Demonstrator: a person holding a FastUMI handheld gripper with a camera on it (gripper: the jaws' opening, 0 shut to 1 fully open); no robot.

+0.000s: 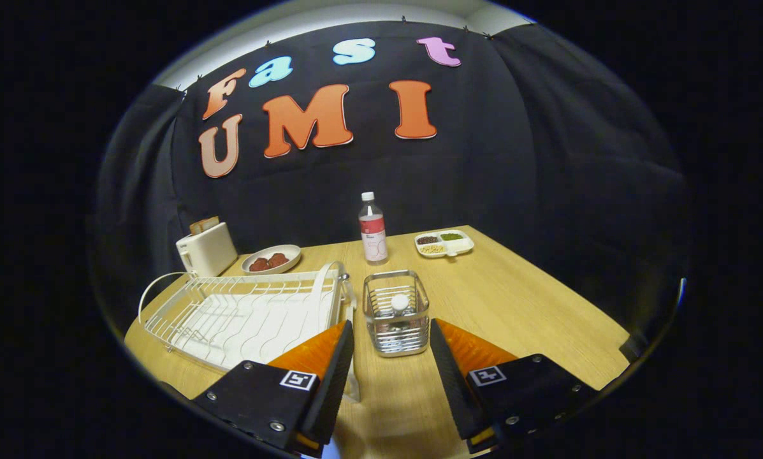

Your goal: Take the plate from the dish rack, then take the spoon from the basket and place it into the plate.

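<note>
Hovering above the light wooden surface (515,306), the hand-held gripper (391,376) was released, fingers spread wide with nothing between them. Just ahead of the fingers, in line with the gap, stood a square silver wire basket (396,320); a rounded white end of some utensil (399,301) stuck up inside it, likely the spoon but hard to tell. Beside the basket, just ahead of the left finger, lay a white wire dish rack (241,315) on its white tray. A white plate (330,293) stood upright on edge in the rack at the end nearest the basket, seen nearly edge-on.

Beyond the basket, a clear plastic bottle with white cap and red label (372,228) stood upright. Further back, off to the right of the bottle, sat a white divided tray (444,243) holding dark, green and pale contents in separate compartments. Beyond the rack was a shallow beige dish with reddish-brown pieces (271,259), and next to it a white toaster with bread slices poking out (206,247). Black cloth wall (547,159) behind the surface.
</note>
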